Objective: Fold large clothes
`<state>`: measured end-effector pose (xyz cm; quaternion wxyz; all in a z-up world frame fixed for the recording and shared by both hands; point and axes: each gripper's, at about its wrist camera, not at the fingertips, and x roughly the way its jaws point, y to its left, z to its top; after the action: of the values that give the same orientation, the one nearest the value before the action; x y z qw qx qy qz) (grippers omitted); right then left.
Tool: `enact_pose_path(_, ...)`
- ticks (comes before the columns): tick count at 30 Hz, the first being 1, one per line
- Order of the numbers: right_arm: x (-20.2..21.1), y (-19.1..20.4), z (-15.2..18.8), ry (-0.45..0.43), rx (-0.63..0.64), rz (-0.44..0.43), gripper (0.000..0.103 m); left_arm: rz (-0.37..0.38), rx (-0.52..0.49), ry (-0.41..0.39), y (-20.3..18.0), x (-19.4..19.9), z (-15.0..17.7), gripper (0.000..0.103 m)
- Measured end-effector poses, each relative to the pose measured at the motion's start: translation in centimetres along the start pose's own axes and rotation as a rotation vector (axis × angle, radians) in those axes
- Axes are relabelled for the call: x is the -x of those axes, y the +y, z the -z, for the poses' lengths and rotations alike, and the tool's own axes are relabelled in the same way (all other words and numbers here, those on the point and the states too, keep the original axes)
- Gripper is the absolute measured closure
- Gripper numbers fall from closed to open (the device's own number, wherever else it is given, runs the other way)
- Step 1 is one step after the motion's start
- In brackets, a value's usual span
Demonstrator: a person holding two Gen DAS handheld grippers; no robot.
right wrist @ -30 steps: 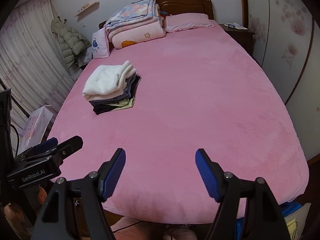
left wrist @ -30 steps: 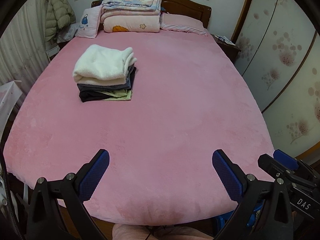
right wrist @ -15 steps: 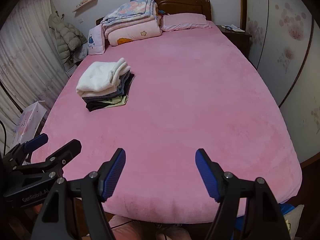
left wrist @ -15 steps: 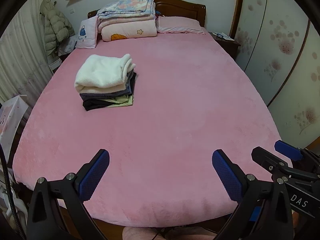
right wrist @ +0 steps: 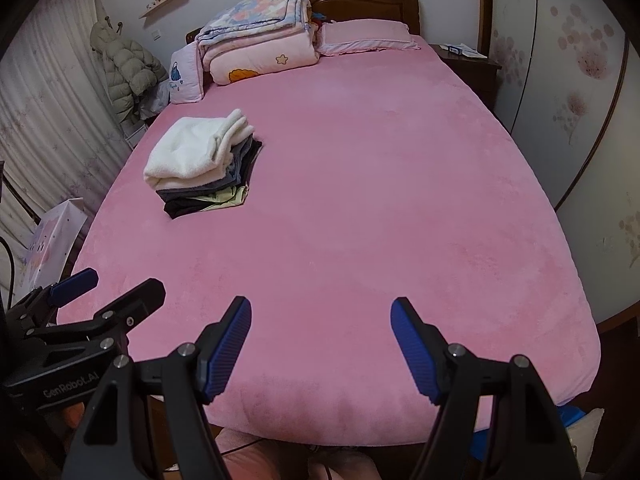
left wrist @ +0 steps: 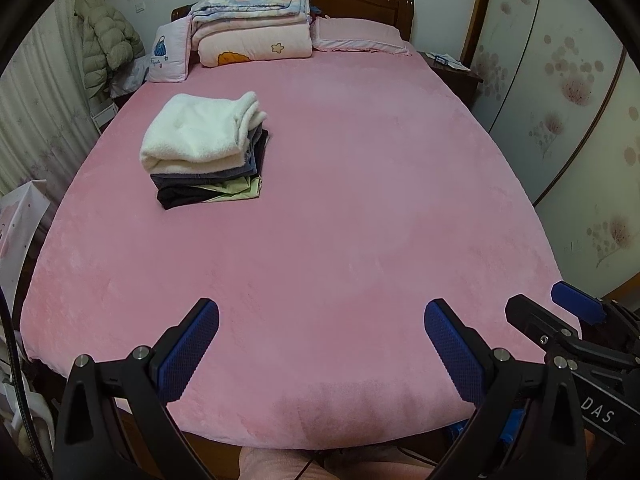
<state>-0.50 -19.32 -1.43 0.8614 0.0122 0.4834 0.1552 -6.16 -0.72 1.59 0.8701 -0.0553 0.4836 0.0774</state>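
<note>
A bed (left wrist: 340,208) covered in a pink plush sheet fills both views. The left gripper (left wrist: 320,354) hangs over the foot of the bed with its blue pads spread wide and nothing between them. The right gripper (right wrist: 320,346) hangs beside it over the same edge, its jaws also spread wide and empty; in the left wrist view it shows at about 4 o'clock, and in the right wrist view the left gripper shows at about 8 o'clock. The stack of folded clothes (left wrist: 206,152) lies on the sheet at about 11 o'clock from the grippers, well apart from both: a white fleecy piece (left wrist: 200,136) on top, grey and black pieces under it, and a pale green piece (left wrist: 236,192) showing at the near corner of the stack. At the head of the bed, near 12 o'clock, folded quilts (left wrist: 252,20) are piled against the wooden headboard (left wrist: 360,0), with a flat pink pillow (left wrist: 356,36) just beside them on the right and a small white cushion (left wrist: 170,54) leaning on their left. A puffy jacket (left wrist: 106,40) hangs by the curtain at about 10 o'clock. A nightstand (left wrist: 452,70) stands at about 1 o'clock beside flower-patterned wardrobe doors (left wrist: 568,92).
</note>
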Motion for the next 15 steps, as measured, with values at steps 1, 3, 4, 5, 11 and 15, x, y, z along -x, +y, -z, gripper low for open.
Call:
enact_pose_path(1, 0.01, -0.05, -0.01, 0.000, 0.003, -0.004, 0.030, 0.003, 0.003, 0.003, 0.03, -0.08, -0.07, 0.001)
enact_pose_path(3, 0.05, -0.05, -0.17, -0.005, 0.008, -0.005, 0.030, 0.005, 0.006, 0.011, -0.02, -0.28, -0.23, 0.001)
enact_pose_path(4, 0.09, 0.00, -0.24, -0.008, 0.011, -0.005, 0.030, 0.004, 0.006, 0.016, -0.10, -0.39, -0.32, 0.001)
enact_pose_path(5, 0.16, 0.07, -0.31, -0.013, 0.015, -0.006, 0.030, 0.005, 0.006, 0.019, -0.14, -0.45, -0.40, 0.001)
enact_pose_path(11, 0.41, 0.07, -0.59, -0.030, 0.008, -0.016, 0.030, 0.007, 0.000, 0.014, -0.31, -0.42, -0.75, 0.001)
enact_pose_path(15, 0.58, 0.07, -0.75, -0.037, 0.005, -0.010, 0.030, 0.008, -0.006, 0.012, -0.26, -0.39, -0.77, 0.001)
